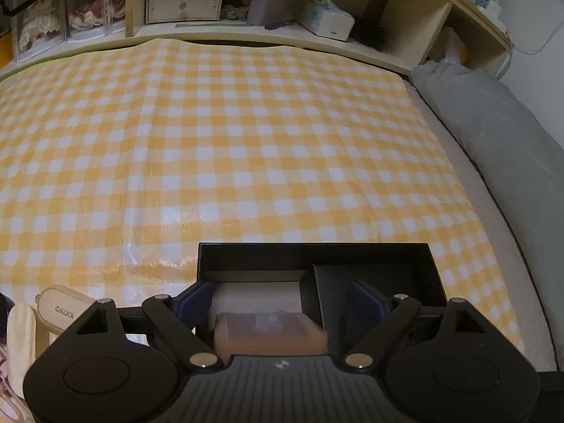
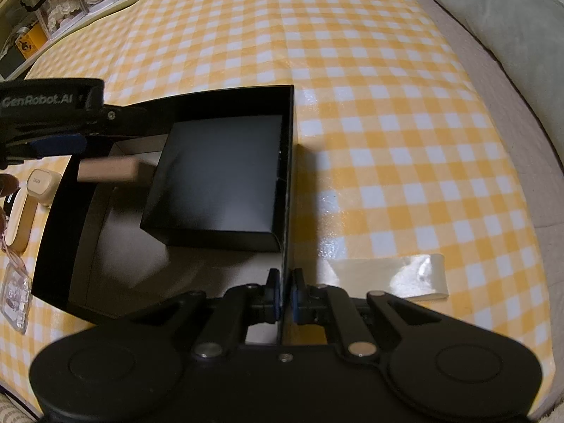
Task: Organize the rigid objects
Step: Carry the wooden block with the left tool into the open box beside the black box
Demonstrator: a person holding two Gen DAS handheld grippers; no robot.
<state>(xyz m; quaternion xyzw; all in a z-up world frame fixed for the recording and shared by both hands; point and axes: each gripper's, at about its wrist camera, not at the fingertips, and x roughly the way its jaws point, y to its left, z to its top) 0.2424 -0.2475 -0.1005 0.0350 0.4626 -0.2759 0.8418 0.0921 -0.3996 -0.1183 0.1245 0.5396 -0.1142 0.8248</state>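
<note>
A black open storage box point(image 2: 289, 162) lies on the yellow checked cloth. A smaller black box point(image 2: 218, 179) sits inside it at the right. My right gripper point(image 2: 286, 296) is shut on the storage box's right wall near the front. My left gripper point(image 1: 282, 299) is open above the storage box point(image 1: 313, 255). A tan block point(image 1: 268, 333) is blurred below its spread fingers and touches neither pad. In the right wrist view the tan block point(image 2: 109, 171) is over the box's left side, under the left gripper point(image 2: 56, 144).
A beige device point(image 2: 33, 190) and a clear plastic item point(image 2: 16, 289) lie left of the box. A clear tape strip point(image 2: 398, 275) lies on the cloth at the right. A shelf point(image 1: 246, 31) with boxes runs behind; a grey pillow point(image 1: 493, 123) lies at the right.
</note>
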